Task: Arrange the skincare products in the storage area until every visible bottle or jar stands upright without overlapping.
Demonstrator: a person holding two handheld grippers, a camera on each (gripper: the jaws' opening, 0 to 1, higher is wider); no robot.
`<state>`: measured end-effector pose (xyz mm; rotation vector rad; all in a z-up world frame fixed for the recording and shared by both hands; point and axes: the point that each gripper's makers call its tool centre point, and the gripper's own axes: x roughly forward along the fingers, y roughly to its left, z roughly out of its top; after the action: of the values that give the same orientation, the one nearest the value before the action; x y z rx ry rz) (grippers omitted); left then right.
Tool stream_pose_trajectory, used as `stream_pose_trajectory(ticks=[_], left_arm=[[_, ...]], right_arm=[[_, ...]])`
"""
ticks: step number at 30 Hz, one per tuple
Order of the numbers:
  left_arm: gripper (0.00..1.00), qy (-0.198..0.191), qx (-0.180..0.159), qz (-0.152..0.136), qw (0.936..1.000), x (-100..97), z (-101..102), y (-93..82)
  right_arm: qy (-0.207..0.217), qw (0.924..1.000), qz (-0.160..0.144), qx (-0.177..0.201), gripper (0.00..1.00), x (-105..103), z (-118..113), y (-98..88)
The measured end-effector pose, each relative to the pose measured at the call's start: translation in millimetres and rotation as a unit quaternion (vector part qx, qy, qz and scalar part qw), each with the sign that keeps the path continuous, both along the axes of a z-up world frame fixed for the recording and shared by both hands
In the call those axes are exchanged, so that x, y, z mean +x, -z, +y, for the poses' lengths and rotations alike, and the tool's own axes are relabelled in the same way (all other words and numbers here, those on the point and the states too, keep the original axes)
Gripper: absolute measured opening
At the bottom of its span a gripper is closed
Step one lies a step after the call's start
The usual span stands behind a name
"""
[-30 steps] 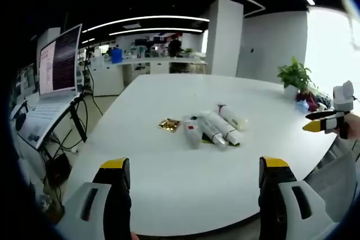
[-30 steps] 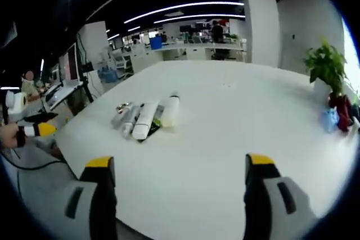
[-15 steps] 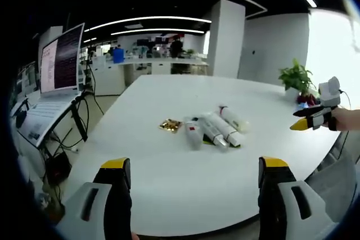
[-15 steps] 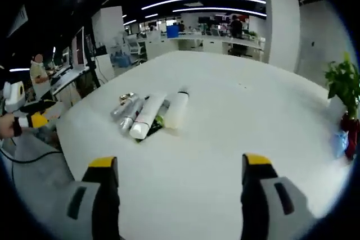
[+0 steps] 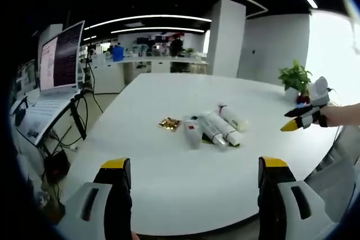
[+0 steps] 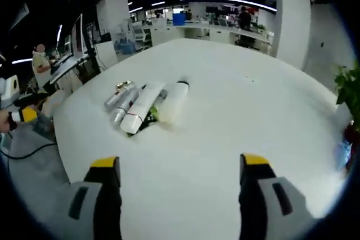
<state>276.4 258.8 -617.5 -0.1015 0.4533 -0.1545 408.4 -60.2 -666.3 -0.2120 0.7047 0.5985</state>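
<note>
Left gripper view: the skincare tubes (image 5: 214, 128) lie on their sides in a tight cluster near the middle of the white tabletop (image 5: 169, 178), some touching or overlapping, with a small gold packet (image 5: 169, 124) just beside them toward the laptop (image 5: 53, 77) side. None stands upright, so the arranging is not yet begun. The left gripper (image 5: 191, 195) hangs over the near edge, jaws wide apart and empty. The right gripper (image 5: 298, 120) has swung inward from the far right edge over the last second and now reaches over the tabletop; its view has tipped downward, the tubes (image 6: 143, 108) larger in it, its own jaws (image 6: 177, 195) apart and empty. Likely it is closing in for a first pick. A potted plant (image 5: 296, 77) stands at the far right corner.
</note>
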Motion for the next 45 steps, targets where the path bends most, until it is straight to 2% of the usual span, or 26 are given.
stream_pose_trajectory(ticks=[12,21,29,38,41,45], left_arm=[[0.92,0.004,-0.005,0.003,1.0000,-0.7,-1,-0.5],[0.92,0.005,-0.006,0.010,0.9999,-0.4,-2,1.9],[0.91,0.003,-0.005,0.014,0.9999,-0.5,-2,3.1],[0.92,0.003,-0.005,0.017,0.9998,-1.0,-1,4.1],[0.92,0.003,-0.005,0.020,0.9998,-0.9,-1,5.2],[0.92,0.003,-0.005,0.023,0.9997,-1.0,0,6.9]], right_arm=[[-0.033,0.9992,0.011,-0.022,0.85,23,11,3.7],[-0.049,0.9982,0.019,-0.026,0.81,43,28,9.7],[-0.055,0.9965,0.047,-0.040,0.70,76,35,30.6],[-0.065,0.9956,0.065,-0.017,0.70,107,61,35.3],[-0.066,0.9951,0.070,-0.024,0.68,117,69,40.6],[-0.057,0.9950,0.080,-0.012,0.65,129,83,43.4]])
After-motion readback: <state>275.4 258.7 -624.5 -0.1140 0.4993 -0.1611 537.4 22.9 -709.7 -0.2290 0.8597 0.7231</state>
